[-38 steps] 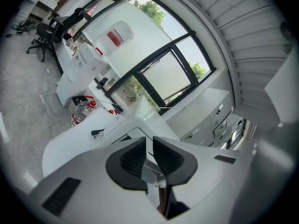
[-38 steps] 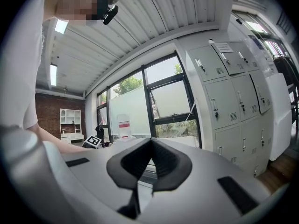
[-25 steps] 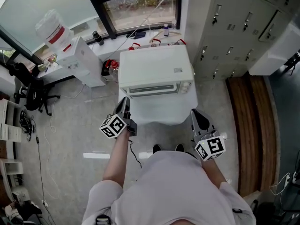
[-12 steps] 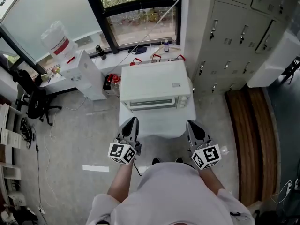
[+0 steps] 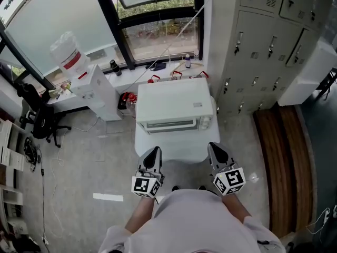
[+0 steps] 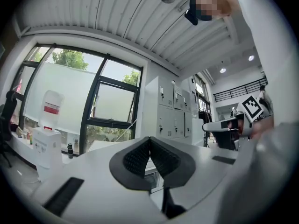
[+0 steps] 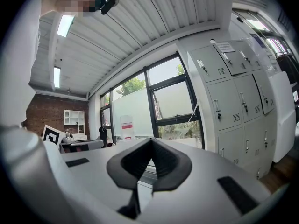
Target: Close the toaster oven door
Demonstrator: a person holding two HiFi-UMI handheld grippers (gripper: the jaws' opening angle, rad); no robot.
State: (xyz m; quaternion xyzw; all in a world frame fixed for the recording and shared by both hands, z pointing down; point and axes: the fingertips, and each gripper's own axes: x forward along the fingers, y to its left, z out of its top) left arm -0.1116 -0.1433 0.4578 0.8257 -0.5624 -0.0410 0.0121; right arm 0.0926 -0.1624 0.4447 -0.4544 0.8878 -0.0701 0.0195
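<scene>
In the head view, both forearms reach forward from the bottom edge, side by side. The left gripper and the right gripper are held level and point away from the person, toward the toaster oven. Their tips hang over the near edge of the white table, apart from the oven. The oven sits at the back of the table, with its long side running left to right. Its door faces the person and lies shut against the front. A water dispenser stands to its left and grey lockers to its right.

In the left gripper view, the two black pads meet at their tips with nothing between them. The oven shows just behind them.

In the right gripper view, the jaws are likewise pressed together and empty, aimed at the window wall.
</scene>
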